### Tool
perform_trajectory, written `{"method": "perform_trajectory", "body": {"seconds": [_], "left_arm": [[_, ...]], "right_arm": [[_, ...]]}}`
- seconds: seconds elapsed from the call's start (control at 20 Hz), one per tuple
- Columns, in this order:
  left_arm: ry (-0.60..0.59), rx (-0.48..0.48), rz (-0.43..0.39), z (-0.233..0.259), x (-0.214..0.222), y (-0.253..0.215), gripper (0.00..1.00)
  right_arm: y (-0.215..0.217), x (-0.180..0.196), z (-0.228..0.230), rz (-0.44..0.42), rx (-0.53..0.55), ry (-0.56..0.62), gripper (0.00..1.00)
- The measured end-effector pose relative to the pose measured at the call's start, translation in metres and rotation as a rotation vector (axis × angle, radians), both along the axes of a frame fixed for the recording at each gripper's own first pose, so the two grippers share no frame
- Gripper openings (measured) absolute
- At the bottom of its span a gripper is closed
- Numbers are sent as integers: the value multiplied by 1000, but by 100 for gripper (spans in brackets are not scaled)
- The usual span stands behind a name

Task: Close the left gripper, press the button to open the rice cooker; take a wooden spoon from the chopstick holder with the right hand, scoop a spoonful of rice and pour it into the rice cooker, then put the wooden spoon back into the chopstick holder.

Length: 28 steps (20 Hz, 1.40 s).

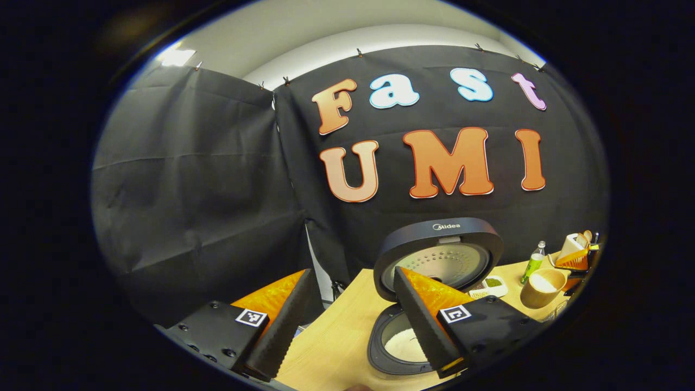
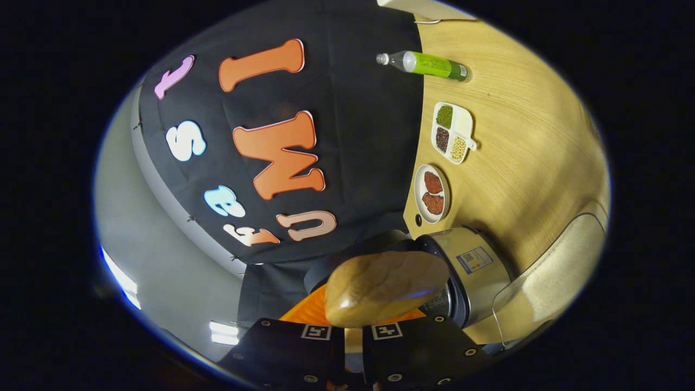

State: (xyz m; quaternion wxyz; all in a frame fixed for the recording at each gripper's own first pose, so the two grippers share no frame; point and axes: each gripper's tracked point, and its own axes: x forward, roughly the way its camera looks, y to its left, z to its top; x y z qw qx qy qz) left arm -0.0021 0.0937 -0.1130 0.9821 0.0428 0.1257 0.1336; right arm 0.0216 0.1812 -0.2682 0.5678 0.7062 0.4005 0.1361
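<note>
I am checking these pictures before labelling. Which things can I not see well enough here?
- Rice cooker pot, left gripper view: the left gripper finger covers part of the white contents.
- Wooden spoon handle, right gripper view: hidden inside the right gripper; whether the bowl carries rice cannot be told.
- Chopstick holder, left gripper view: small at the edge, contents unclear.
- Clear container, right gripper view: cut off by the edge.

Left gripper (image 1: 353,326), left gripper view: two black carriage blocks at 7 and 5 o'clock, each with round screws and square black-and-white fiducial tag; wedge-shaped fingers (image 1: 282,320) with serrated inner edges.

Right gripper (image 2: 353,331), right gripper view: two black blocks at 6 o'clock, side by side, matching square tags, screws along lower edge.
</note>
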Motion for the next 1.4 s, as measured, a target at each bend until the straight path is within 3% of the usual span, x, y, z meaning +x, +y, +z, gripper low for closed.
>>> {"method": "perform_trajectory", "body": {"seconds": [0.05,0.3,0.5,0.65,1.1,1.4], "left_arm": [[-2,4,5,1,-3,3,92],[-9,30,42,5,-16,23,92],[-2,22,60,1,-23,34,92],[1,24,79,0,-29,41,100],[6,23,114,-1,-38,57,95],[12,24,119,-4,-39,62,92]], "right_arm": [[8,3,3,13,-4,-8,12],[44,20,7,70,-86,-56,13],[62,26,-5,125,-266,-114,13],[72,33,-14,141,-399,-146,13],[86,50,4,176,-755,-372,13],[98,48,9,192,-876,-454,13]]}}
